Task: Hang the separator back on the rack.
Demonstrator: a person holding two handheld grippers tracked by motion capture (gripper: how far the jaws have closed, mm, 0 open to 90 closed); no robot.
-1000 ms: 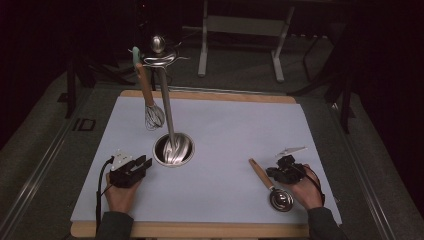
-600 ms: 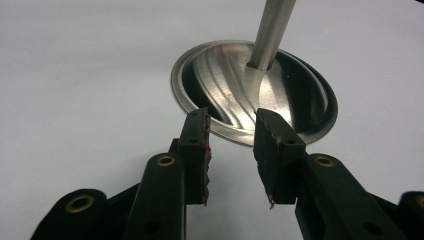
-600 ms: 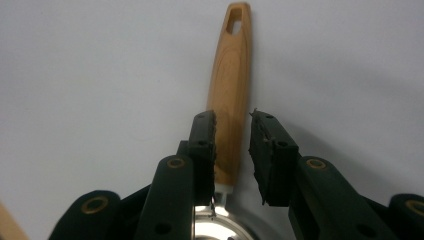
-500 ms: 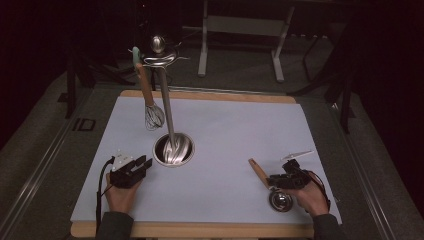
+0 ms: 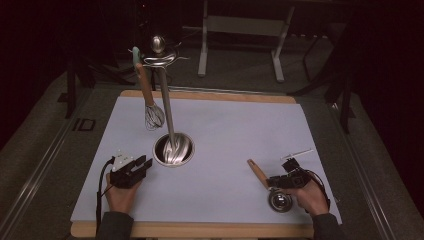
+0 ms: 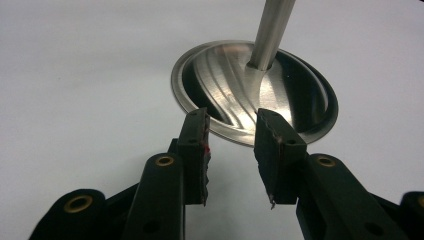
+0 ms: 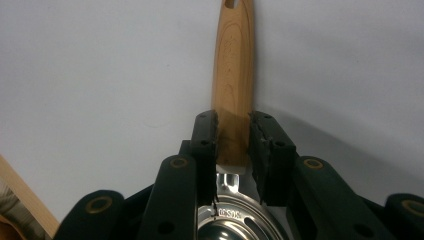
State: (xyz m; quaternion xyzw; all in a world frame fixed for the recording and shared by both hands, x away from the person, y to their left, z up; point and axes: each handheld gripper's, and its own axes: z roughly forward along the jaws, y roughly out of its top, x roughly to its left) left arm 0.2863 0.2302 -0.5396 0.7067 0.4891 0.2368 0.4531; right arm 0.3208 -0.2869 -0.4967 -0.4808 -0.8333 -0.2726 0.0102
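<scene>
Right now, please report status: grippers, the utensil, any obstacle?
Left gripper open, empty, by stand base. Right gripper astride wooden ladle handle, grip uncertain. Nothing blocking.

A lab or recording studio, not a kitchen; a wooden board under a pale sheet serves as the work surface; grey carpet and dark, unlit surroundings enclose it; metal stand legs rise behind; kitchen utensils, a rack with a whisk, are staged as props.
</scene>
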